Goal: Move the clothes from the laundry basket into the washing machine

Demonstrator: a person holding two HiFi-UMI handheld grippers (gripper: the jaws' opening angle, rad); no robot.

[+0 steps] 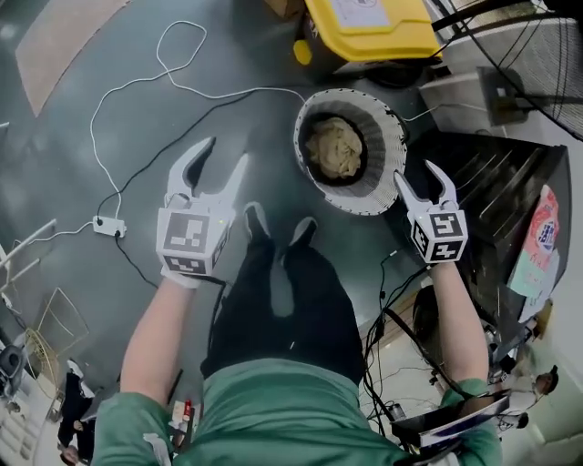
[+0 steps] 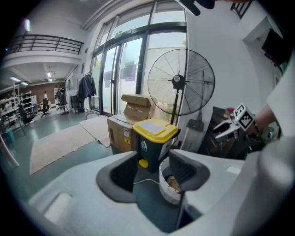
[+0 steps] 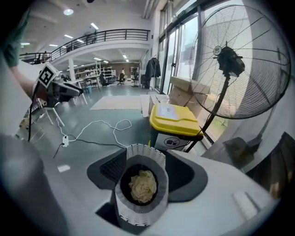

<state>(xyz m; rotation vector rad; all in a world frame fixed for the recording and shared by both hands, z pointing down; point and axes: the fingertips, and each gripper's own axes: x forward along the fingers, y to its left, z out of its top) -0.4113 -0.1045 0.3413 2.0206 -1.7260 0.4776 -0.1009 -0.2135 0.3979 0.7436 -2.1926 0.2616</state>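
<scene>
A round white mesh laundry basket [image 1: 381, 168] stands on the grey floor with a beige bundle of clothes [image 1: 333, 148] inside. My left gripper [image 1: 225, 153] hangs open and empty over bare floor to the basket's left. My right gripper [image 1: 415, 173] is open at the basket's right rim, above it and holding nothing. In the right gripper view the basket [image 3: 138, 209] and the clothes [image 3: 143, 185] show between the jaws from above. In the left gripper view the basket [image 2: 167, 191] peeks from behind the right jaw.
A yellow-lidded bin [image 1: 369, 27] stands just beyond the basket. A dark box-shaped appliance [image 1: 496, 196] sits to the right, and a pedestal fan [image 3: 230, 64] behind. A white cable with a power strip [image 1: 109, 226] lies on the floor at left. The person's legs [image 1: 278, 300] are below.
</scene>
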